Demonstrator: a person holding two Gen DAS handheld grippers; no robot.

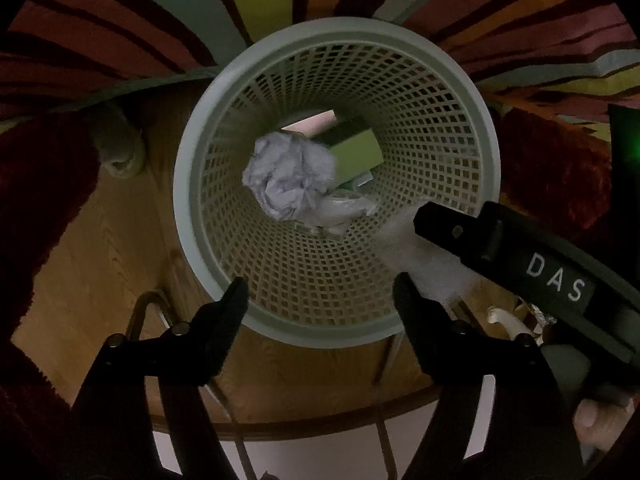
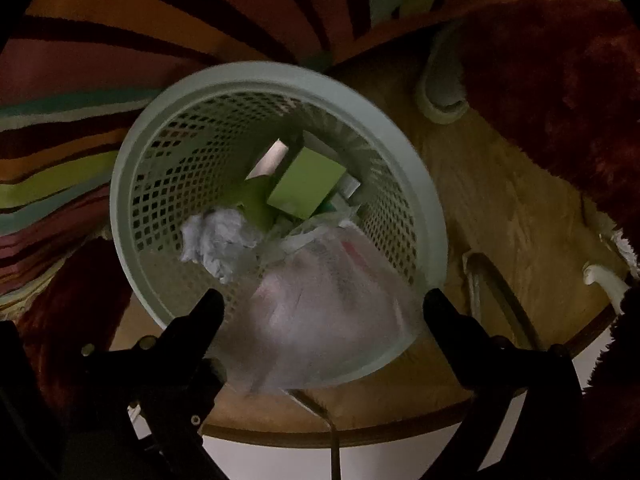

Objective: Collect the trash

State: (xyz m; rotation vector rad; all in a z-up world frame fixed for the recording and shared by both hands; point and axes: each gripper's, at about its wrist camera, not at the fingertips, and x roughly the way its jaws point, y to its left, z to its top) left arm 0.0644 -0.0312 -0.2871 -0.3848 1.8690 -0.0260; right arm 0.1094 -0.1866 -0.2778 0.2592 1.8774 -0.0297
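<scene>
A pale lattice waste basket [image 1: 188,200] stands below both grippers. In it lie a crumpled white paper ball [image 1: 286,176], a green box [image 1: 356,152] and some thin plastic. My left gripper [image 1: 320,292] hangs open over the near rim with nothing between its fingers. From the right a black finger [image 1: 452,232] of the other gripper reaches over the rim. In the right wrist view my right gripper [image 2: 324,300] is wide open above the basket [image 2: 132,264]. A blurred translucent plastic bag [image 2: 332,320] lies between its fingers, with neither pad pressing on it. The paper ball [image 2: 216,240] and green box [image 2: 306,184] sit deeper in.
The basket rests on a round wooden surface [image 1: 100,264] beside a striped rug [image 1: 120,20]. Dark red fluffy fabric [image 2: 560,100] flanks it. A grey slipper-like thing [image 1: 120,148] and a bent metal tube [image 2: 492,292] lie on the wood. A person's finger [image 1: 596,420] shows at lower right.
</scene>
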